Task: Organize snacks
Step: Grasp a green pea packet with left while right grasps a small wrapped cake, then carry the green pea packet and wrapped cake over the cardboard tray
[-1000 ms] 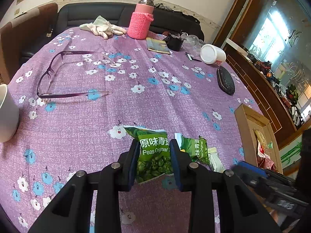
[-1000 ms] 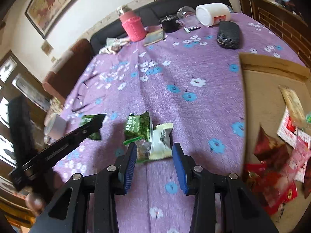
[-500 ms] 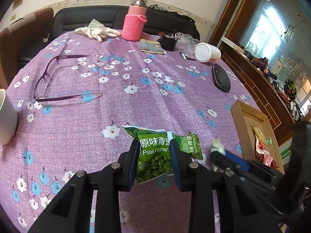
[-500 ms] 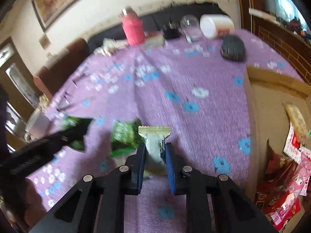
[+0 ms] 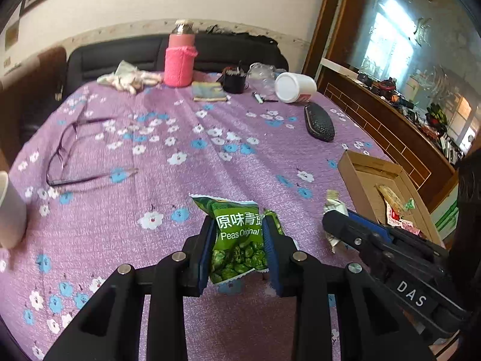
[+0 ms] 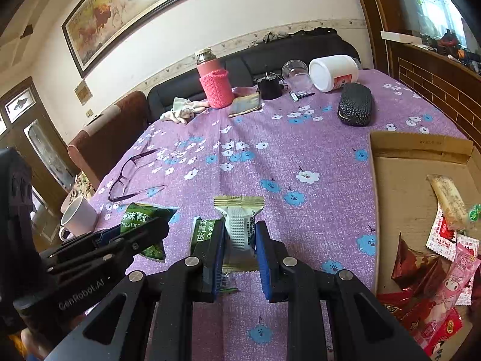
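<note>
At the bottom centre of the left wrist view, the left gripper (image 5: 237,240) has its fingers closed narrowly on a green pea packet (image 5: 239,240), pads pressing both side edges, the packet upright above the purple flowered tablecloth (image 5: 210,150). At lower right of that frame the right gripper (image 5: 329,222) reaches in, gripping a white wafer packet (image 5: 332,204). In the right wrist view, bottom centre, the right gripper (image 6: 239,234) clamps the white wafer packet (image 6: 239,225) between its blue pads (image 6: 263,246), fingers drawn close together. Just left of it a second green pea packet (image 6: 203,231) lies on the cloth, partly behind the left finger. Along the right edge sits an open cardboard box (image 6: 402,180) holding red, pink and beige snack packets (image 6: 433,285). Farther up the cloth are purple-framed glasses (image 6: 132,174), a white mug (image 6: 76,216), a dark glasses case (image 6: 354,108) and a pink sleeved bottle (image 6: 215,87).
</note>
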A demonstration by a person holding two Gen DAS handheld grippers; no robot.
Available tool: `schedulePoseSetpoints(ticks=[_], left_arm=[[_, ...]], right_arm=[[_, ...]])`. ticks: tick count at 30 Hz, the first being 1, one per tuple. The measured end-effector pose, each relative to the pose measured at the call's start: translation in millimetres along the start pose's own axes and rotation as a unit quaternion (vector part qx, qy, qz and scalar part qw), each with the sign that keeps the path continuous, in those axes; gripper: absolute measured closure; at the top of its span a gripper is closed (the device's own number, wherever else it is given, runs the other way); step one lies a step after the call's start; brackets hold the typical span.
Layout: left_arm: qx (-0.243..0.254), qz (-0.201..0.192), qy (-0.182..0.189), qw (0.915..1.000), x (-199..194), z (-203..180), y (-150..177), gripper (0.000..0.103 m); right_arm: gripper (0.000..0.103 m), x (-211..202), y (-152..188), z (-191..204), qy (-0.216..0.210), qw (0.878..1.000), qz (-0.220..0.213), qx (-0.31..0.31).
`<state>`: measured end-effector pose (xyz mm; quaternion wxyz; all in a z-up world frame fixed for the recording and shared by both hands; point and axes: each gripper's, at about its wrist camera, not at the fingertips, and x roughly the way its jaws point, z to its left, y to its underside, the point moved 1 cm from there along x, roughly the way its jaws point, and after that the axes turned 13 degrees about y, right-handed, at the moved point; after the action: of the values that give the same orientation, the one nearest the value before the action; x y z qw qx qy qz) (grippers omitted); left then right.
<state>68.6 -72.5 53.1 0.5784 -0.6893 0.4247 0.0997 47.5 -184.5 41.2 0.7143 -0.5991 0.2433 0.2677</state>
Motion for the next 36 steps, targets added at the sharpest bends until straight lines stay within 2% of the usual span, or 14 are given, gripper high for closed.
schedulePoseSetpoints(ticks=[8, 18, 36], left_arm=[[0.068, -0.040, -0.059, 0.9951, -8.2, -22.1, 2.9, 0.073], [0.130, -0.063, -0.098, 0.9847, -10.0, -46.1, 9.8, 0.073], [0.163, -0.078, -0.117, 0.9766, -12.0, -60.2, 16.3, 0.073]], right_arm=[[0.081, -4.2, -2.2, -4.5, 0.001, 1.000, -0.012, 0.010], [0.081, -6.3, -4.1, -6.7, -0.004, 1.000, -0.019, 0.016], [0.081, -7.8, -3.8, -11.9, -0.008, 0.999, -0.020, 0.030]])
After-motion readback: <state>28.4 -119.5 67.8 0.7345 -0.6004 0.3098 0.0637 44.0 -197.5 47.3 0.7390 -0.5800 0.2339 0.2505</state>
